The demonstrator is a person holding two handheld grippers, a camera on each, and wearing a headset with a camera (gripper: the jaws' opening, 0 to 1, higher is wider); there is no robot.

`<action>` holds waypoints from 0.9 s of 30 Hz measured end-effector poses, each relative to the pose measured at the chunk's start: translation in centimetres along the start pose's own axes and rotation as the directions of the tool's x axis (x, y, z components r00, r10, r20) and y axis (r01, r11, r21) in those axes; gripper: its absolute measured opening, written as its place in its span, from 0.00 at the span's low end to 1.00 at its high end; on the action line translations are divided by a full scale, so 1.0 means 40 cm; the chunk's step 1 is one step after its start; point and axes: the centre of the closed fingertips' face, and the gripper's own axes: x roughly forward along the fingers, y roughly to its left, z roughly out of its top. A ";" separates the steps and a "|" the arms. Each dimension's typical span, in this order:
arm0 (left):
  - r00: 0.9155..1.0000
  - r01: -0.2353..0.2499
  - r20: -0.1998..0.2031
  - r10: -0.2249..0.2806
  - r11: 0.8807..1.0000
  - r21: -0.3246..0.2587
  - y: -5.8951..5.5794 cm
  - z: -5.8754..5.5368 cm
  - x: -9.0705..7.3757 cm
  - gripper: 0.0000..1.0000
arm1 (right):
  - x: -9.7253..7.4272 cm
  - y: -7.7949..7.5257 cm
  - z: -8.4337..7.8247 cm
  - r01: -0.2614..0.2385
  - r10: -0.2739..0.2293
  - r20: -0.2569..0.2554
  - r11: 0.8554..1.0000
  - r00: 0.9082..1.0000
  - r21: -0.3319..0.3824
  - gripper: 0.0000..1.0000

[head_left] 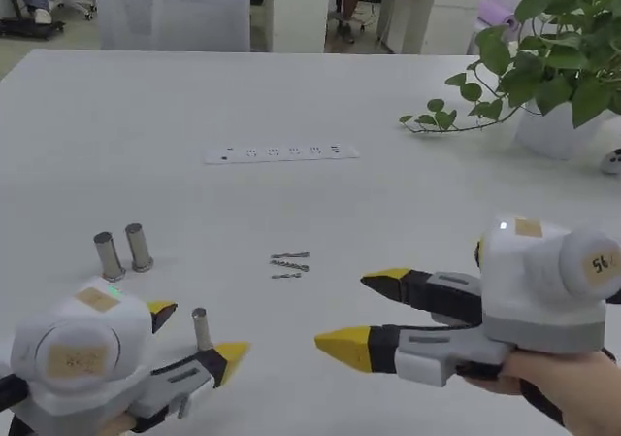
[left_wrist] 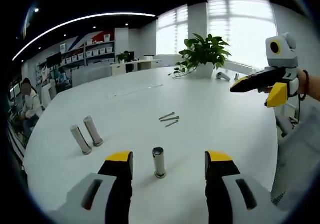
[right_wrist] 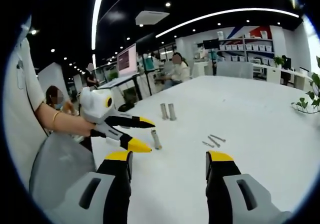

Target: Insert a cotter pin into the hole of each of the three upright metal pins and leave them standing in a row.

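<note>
Now, your left gripper is low at the near left of the white table, and its 2 jaws stand apart, released; 1 upright metal pin stands between the yellow tips, and in the left gripper view a free gap shows on each side of it, so the jaws hold nothing; your right gripper is at the near right, above the table, pointing to the left with its jaws also spread and nothing between them; your hand carries it from below; 2 more metal pins stand upright just beside each other, a little farther away and to the left of the pin at your left gripper; the 3 cotter pins lie flat on the table in a small group, between the 2 grippers and a little beyond them, apart from all the metal pins; farther back a white power strip lies across the middle of the table, and a green plant in a white pot stands at the far right
</note>
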 end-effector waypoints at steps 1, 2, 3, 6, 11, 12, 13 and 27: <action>1.000 0.007 0.000 -0.007 1.000 -0.009 -0.001 0.004 -0.004 0.60 | 0.002 -0.005 0.003 -0.001 0.001 -0.002 1.000 1.000 -0.001 0.61; 1.000 0.015 0.003 -0.015 1.000 -0.022 -0.001 0.010 -0.011 0.61 | 0.003 -0.010 0.006 -0.002 0.002 -0.002 1.000 1.000 -0.001 0.61; 1.000 0.017 0.004 -0.017 1.000 -0.021 -0.001 0.013 -0.015 0.62 | 0.006 -0.017 0.014 -0.011 0.011 0.007 1.000 1.000 0.011 0.61; 1.000 0.027 0.009 -0.027 1.000 -0.009 -0.005 0.023 -0.029 0.65 | 0.010 -0.036 0.021 -0.017 0.017 0.007 1.000 1.000 0.017 0.60; 0.999 0.037 0.029 -0.037 0.999 -0.013 -0.008 0.036 -0.048 0.73 | 0.022 -0.064 0.028 -0.027 0.027 0.003 0.999 1.000 0.033 0.59; 0.999 0.039 0.034 -0.038 0.999 -0.019 -0.008 0.038 -0.051 0.75 | 0.025 -0.066 0.026 -0.028 0.029 -0.007 0.999 1.000 0.025 0.58; 0.998 0.042 0.053 -0.041 0.999 -0.029 -0.008 0.044 -0.056 0.77 | 0.031 -0.071 0.022 -0.031 0.031 -0.021 0.999 0.999 0.018 0.58; 0.997 0.055 0.051 -0.055 0.998 0.006 -0.005 0.043 -0.094 0.97 | 0.107 -0.109 -0.006 -0.083 0.072 -0.160 0.994 0.985 -0.067 0.51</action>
